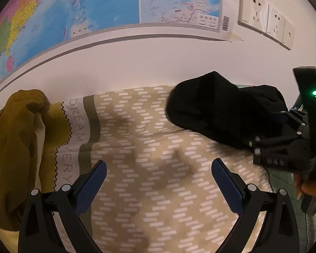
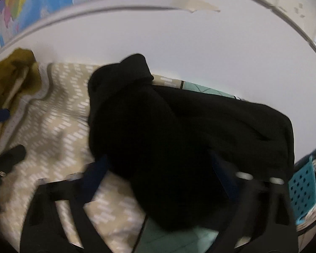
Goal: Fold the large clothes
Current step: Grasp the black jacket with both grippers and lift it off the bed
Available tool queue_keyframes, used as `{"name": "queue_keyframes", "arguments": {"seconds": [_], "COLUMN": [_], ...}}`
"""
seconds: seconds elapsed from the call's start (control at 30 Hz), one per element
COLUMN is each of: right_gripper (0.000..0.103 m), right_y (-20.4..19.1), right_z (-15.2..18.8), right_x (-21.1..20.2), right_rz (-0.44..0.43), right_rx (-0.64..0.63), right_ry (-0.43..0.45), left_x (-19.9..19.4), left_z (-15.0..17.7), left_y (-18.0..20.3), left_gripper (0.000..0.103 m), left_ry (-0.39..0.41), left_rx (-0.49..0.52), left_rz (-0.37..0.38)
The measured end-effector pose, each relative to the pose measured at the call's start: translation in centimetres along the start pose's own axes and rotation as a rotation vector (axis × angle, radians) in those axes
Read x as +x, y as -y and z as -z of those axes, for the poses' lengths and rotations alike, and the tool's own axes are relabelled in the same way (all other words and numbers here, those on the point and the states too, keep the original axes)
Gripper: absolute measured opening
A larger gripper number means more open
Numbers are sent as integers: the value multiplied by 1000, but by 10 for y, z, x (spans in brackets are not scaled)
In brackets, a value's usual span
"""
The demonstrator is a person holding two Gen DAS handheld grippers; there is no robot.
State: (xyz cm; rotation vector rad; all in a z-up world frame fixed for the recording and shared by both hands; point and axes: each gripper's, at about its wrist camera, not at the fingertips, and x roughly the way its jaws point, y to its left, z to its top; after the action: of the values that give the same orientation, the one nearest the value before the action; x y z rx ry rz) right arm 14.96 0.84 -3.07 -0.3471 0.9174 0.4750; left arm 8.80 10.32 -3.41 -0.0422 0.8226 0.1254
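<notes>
A black garment (image 1: 217,109) lies bunched at the right side of a bed, against the wall. In the right wrist view the black garment (image 2: 179,130) fills the middle. My right gripper (image 2: 159,158) is lowered over it with jaws apart and the bulk of the cloth between its blue pads; the picture is blurred. From the left wrist view the right gripper (image 1: 252,145) reaches into the garment's near edge, held by a hand (image 1: 307,187). My left gripper (image 1: 159,164) stands open over the bare beige patterned sheet (image 1: 158,200), holding nothing.
A mustard garment (image 1: 14,147) is heaped at the left by the wall. A map (image 1: 73,10) and wall sockets (image 1: 265,16) hang above the bed. A blue perforated basket (image 2: 301,187) sits at the right edge, and a green mat (image 2: 168,236) shows under the sheet.
</notes>
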Motion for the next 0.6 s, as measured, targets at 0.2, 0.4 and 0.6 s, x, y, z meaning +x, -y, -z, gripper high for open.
{"name": "queue_keyframes", "arguments": {"seconds": [0.2, 0.4, 0.6], "right_gripper": [10, 8, 7], "right_y": [33, 89, 156], "right_z": [-6, -36, -37], "right_x": [-57, -165, -211], "right_rz": [-46, -32, -27], "right_rx": [16, 108, 259], "right_ry": [91, 308, 353], "left_x": [14, 16, 7], "left_z": [-7, -23, -26], "left_y": [-3, 18, 67], "left_gripper": [96, 96, 96], "left_ry": [11, 93, 176], "left_rx": [30, 100, 269], "left_rz": [8, 93, 337]}}
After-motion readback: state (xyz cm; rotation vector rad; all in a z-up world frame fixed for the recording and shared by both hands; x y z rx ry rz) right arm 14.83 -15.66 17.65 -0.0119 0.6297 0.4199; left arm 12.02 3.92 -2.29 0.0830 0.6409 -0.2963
